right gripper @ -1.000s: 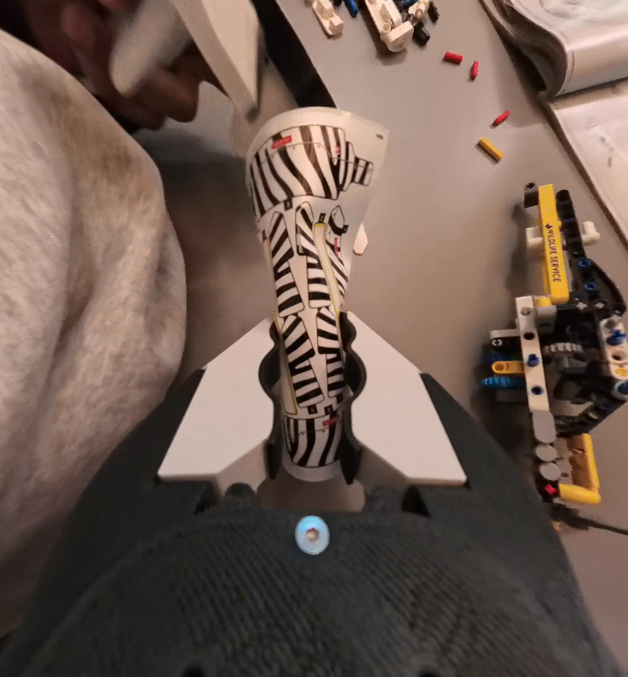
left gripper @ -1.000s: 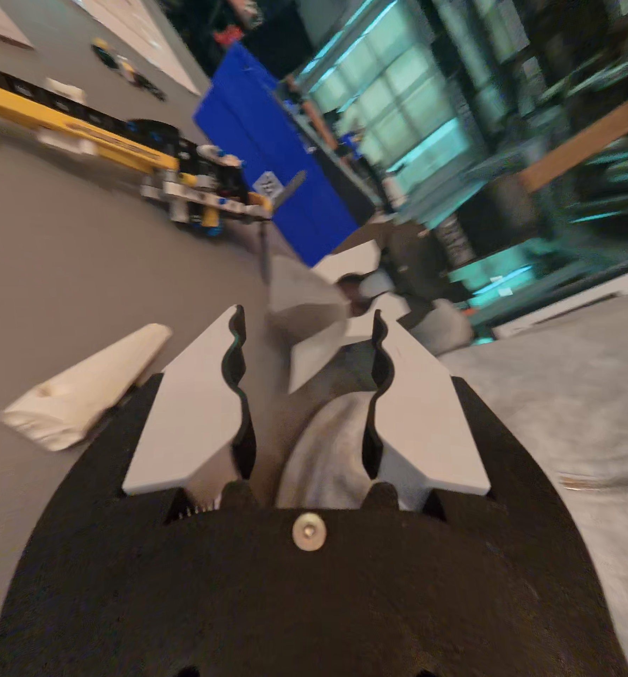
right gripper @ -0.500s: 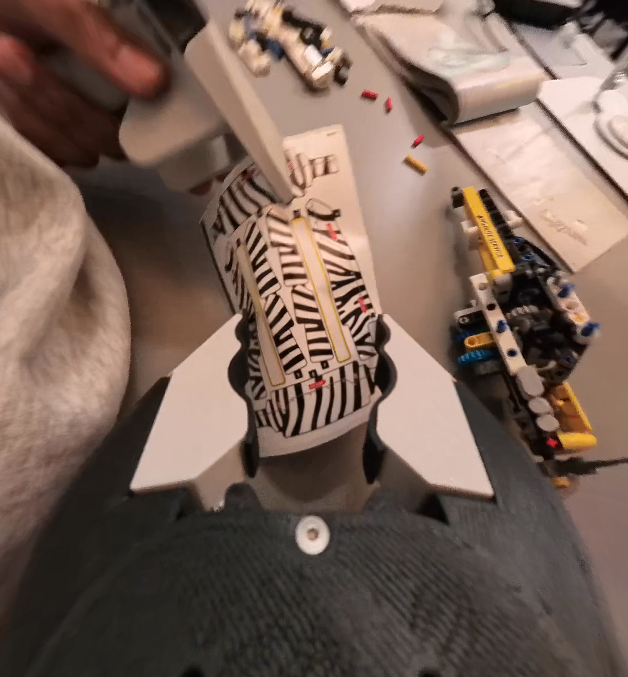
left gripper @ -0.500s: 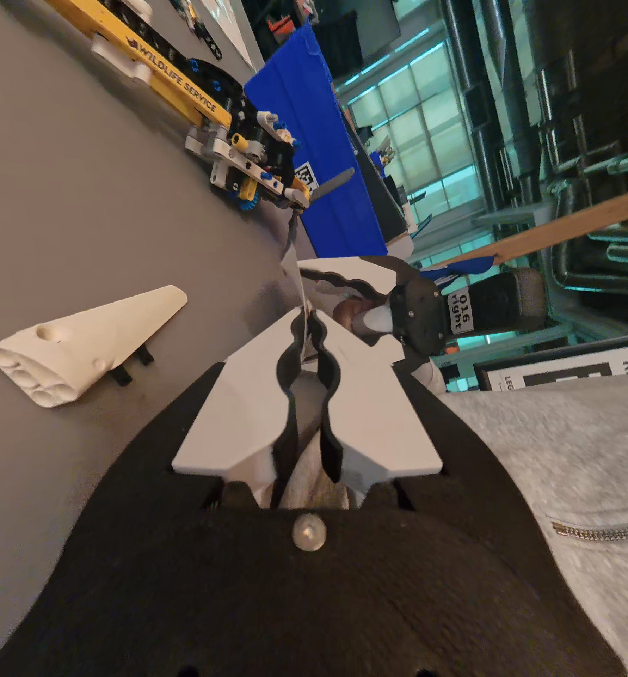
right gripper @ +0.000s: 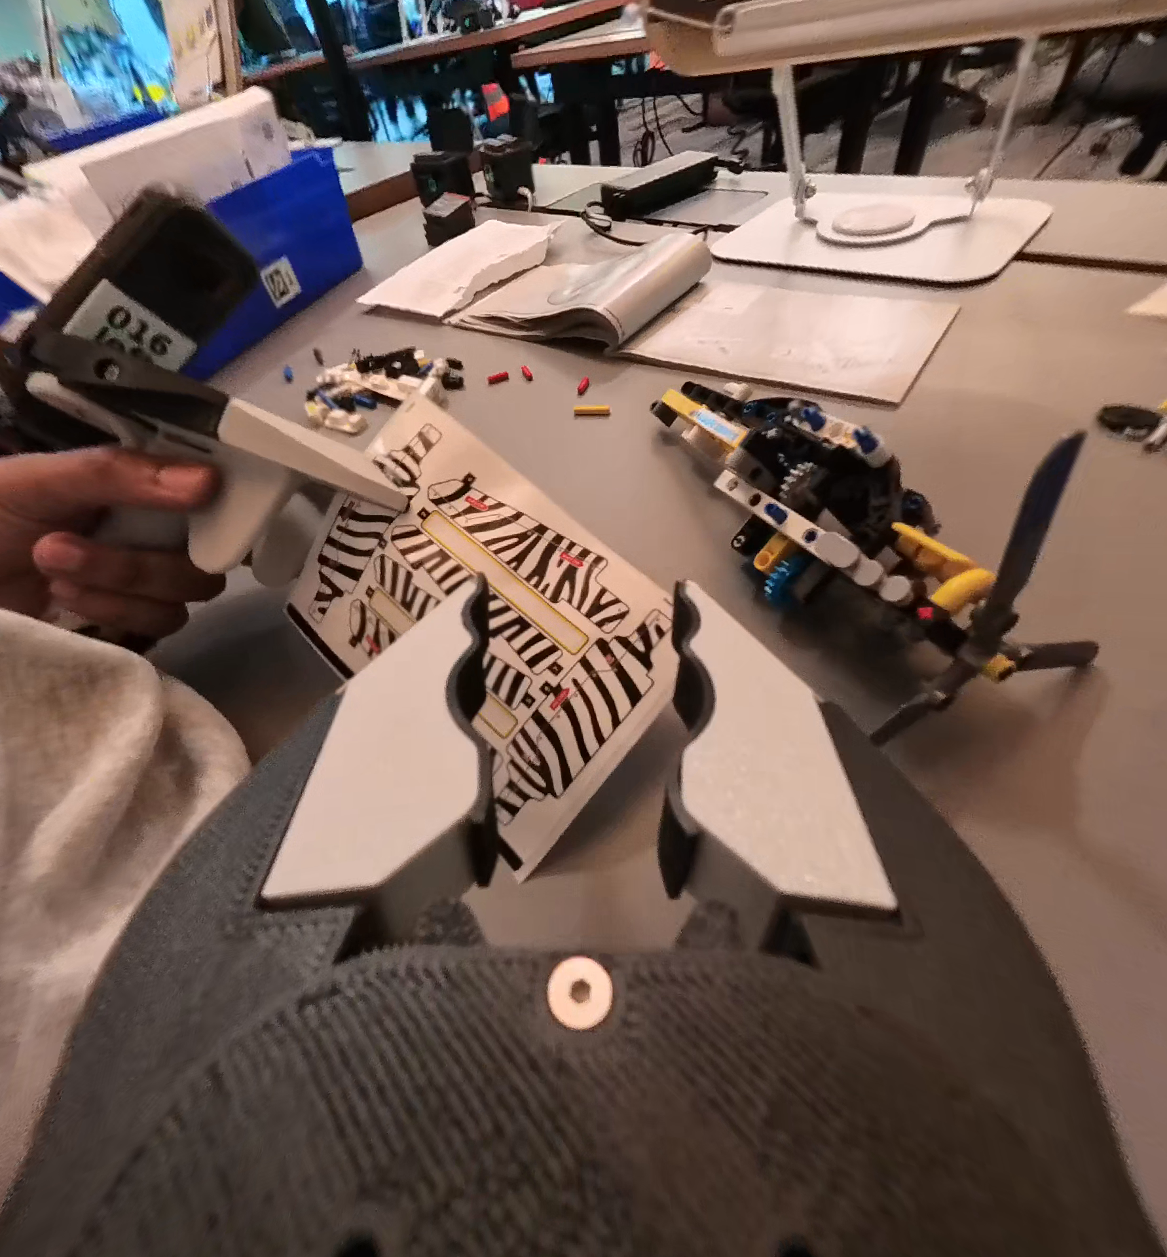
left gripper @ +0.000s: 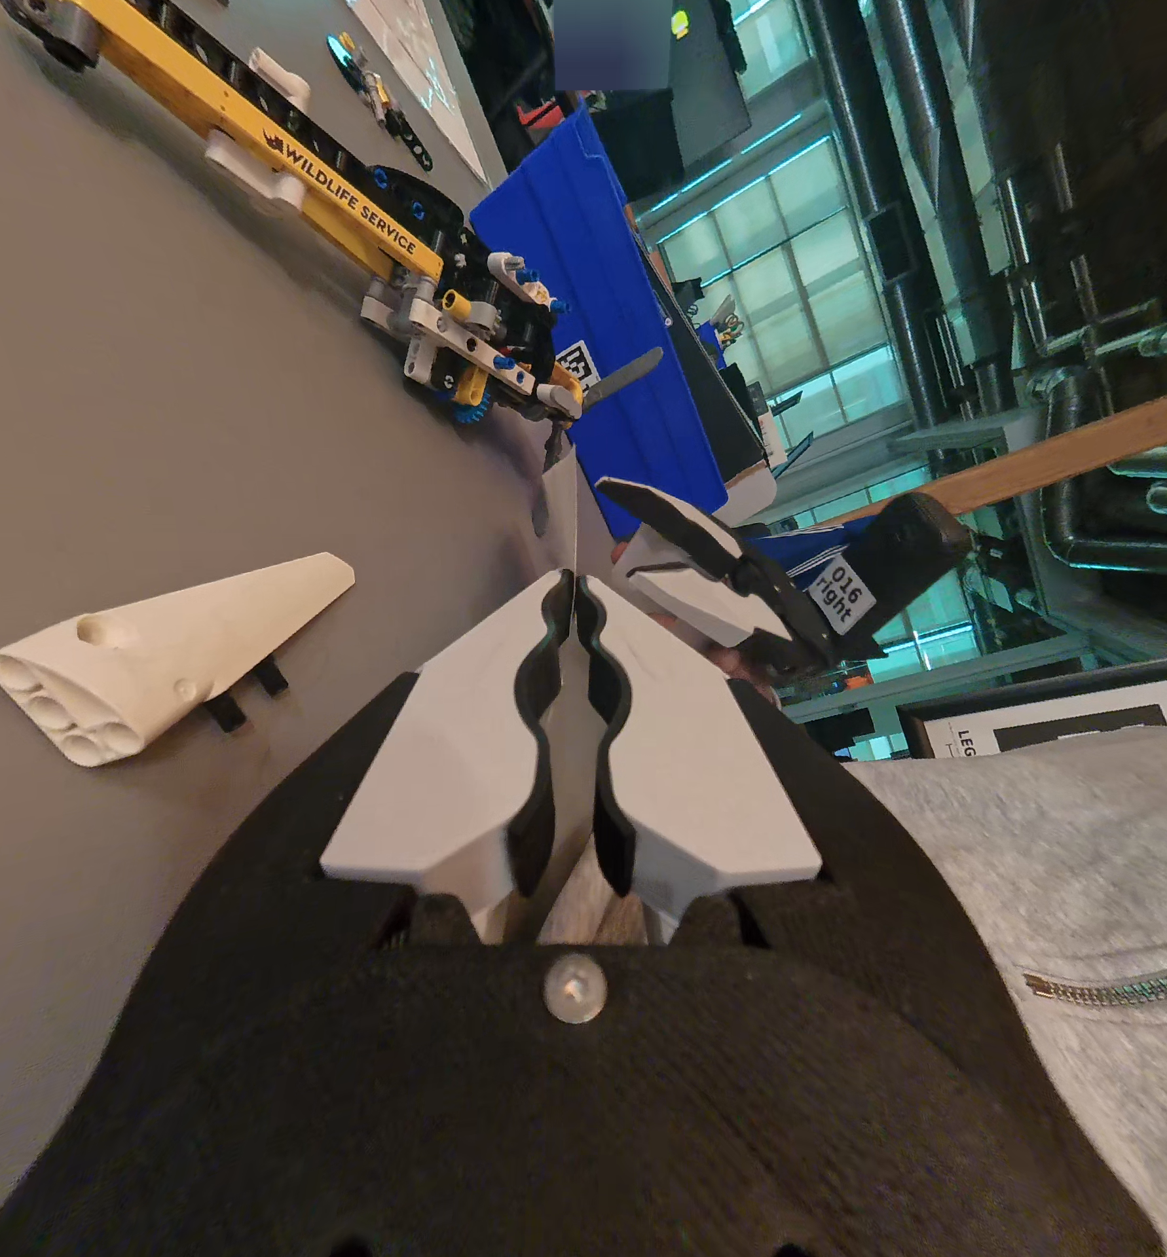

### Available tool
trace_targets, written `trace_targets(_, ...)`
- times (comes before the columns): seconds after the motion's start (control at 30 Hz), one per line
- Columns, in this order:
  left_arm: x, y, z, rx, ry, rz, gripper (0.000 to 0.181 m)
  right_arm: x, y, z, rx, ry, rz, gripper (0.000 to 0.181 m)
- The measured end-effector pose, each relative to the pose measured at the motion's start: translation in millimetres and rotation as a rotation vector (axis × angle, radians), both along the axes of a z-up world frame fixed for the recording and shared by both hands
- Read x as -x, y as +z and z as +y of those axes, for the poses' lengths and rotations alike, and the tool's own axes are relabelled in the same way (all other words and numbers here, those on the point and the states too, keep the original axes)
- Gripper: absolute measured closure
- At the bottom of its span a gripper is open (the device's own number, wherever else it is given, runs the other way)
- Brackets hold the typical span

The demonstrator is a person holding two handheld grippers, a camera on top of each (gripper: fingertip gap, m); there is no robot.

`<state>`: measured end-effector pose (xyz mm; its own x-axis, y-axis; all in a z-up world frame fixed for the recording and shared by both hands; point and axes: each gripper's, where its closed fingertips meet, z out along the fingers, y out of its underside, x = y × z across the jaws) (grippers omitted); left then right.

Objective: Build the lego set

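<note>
A zebra-striped sticker sheet [right gripper: 533,598] hangs over the grey table, held up at an angle. My left gripper [left gripper: 572,581] is shut on the sheet's far corner; in its own view the sheet [left gripper: 564,517] shows almost edge-on. The left gripper also shows in the right wrist view [right gripper: 400,496], held by a hand. My right gripper [right gripper: 577,598] is open, with the near end of the sheet lying loose between its fingers; it also shows in the left wrist view [left gripper: 628,527]. The part-built yellow and black helicopter model [right gripper: 826,517] lies on the table to the right.
A white wing-shaped panel [left gripper: 159,653] lies left of my left gripper. Loose small parts [right gripper: 376,388], an open instruction booklet [right gripper: 601,299], a blue bin [right gripper: 281,231] and a white lamp base [right gripper: 866,231] sit farther back. A grey sleeve [right gripper: 57,748] is at the left.
My left gripper has come in and shut on the sheet's far corner. My right gripper has opened, and the curled sheet has flattened out.
</note>
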<state>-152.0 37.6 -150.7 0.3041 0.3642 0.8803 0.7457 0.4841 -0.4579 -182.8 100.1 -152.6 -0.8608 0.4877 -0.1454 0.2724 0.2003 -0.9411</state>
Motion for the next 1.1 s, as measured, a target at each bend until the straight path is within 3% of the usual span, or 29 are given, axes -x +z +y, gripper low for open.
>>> trace_targets(0.23, 1.6, 6.4, -5.5, -0.027, 0.025, 0.035, 0.181, 1.5, 4.3, 1.9, 0.124, 0.016, -0.142, 0.129)
trace_targets(0.7, -16.6, 32.2, -0.1, -0.079, -0.044, 0.191, 0.181, 3.8, -4.0, 2.9, 0.161, 0.018, -0.282, 0.115)
trace_targets(0.9, -16.4, 32.4, -5.1, -0.09, -0.024, 0.191, 0.181, -11.8, 4.9, -4.9, 0.294, 0.153, -0.404, 0.144)
trace_targets(1.1, -14.5, 31.5, -9.2, -0.087, -0.003, 0.187, 0.181, -15.3, 8.8, -6.4, 0.326, 0.186, -0.413, 0.156)
